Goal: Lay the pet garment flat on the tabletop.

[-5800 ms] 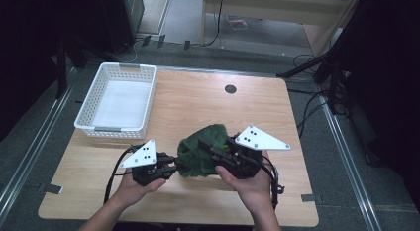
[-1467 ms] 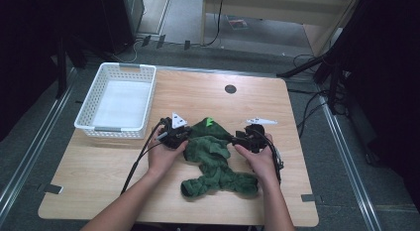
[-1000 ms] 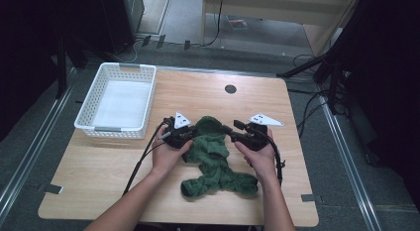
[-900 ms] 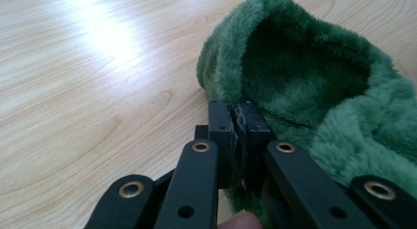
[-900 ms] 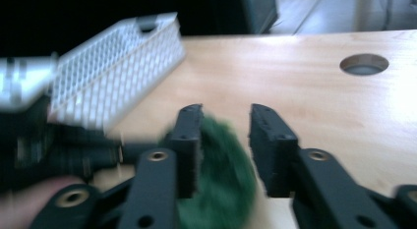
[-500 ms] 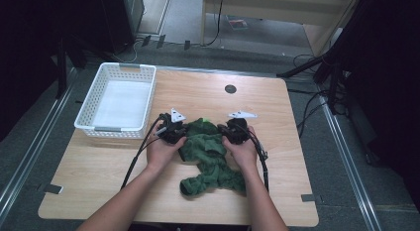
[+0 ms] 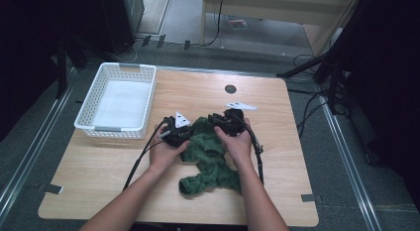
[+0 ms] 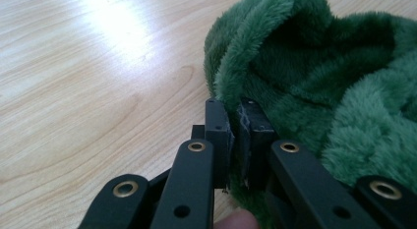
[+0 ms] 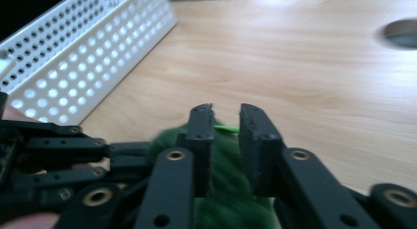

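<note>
Wooden table (image 7: 124,164); left gripper (image 8: 234,118) pinches green cloth (image 8: 314,86) (high view hides it).

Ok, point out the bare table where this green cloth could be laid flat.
Bare wood runs along the table's right side, from the round hole down to the near edge. More lies at the near left, below the white basket. The middle is crowded: the green cloth and both grippers, left and right, sit there.
</note>
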Demonstrator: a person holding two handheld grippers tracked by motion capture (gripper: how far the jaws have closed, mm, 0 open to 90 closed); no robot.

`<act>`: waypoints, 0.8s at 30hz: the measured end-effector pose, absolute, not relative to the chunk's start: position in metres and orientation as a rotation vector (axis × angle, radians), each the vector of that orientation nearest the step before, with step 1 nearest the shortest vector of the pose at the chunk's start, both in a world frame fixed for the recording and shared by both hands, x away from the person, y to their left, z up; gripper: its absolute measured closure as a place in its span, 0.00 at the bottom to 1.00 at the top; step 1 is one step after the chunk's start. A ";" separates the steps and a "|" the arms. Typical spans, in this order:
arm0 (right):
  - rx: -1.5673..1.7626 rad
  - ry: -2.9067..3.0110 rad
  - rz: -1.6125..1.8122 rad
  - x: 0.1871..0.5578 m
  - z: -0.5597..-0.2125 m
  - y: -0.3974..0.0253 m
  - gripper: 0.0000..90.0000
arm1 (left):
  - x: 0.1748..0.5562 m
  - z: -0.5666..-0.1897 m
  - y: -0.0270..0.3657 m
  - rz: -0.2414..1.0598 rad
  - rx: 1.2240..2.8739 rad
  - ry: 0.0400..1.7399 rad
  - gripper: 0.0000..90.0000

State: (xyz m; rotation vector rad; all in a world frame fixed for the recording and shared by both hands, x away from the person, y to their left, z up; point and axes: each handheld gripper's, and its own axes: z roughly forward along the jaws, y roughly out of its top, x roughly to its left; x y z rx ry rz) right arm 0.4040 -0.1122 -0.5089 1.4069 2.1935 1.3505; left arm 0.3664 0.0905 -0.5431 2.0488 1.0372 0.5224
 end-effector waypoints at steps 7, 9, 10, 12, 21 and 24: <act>1.429 2.279 1.185 0.399 -0.543 -0.113 0.87 | 0.370 -0.547 0.107 0.526 2.058 1.134 0.96; 1.434 2.264 1.178 0.397 -0.544 -0.118 0.87 | 0.369 -0.547 0.105 0.548 2.072 1.120 0.97; 1.388 2.265 1.127 0.395 -0.542 -0.117 0.87 | 0.369 -0.546 0.104 0.551 2.081 1.113 0.97; 1.360 2.270 1.103 0.395 -0.542 -0.117 0.88 | 0.368 -0.546 0.103 0.529 2.065 1.127 0.95; 1.375 2.268 1.149 0.400 -0.544 -0.122 0.92 | 0.375 -0.522 0.119 0.502 1.790 1.265 0.87; 1.362 2.268 1.141 0.400 -0.545 -0.121 0.92 | 0.380 -0.521 0.108 0.482 1.825 1.217 0.86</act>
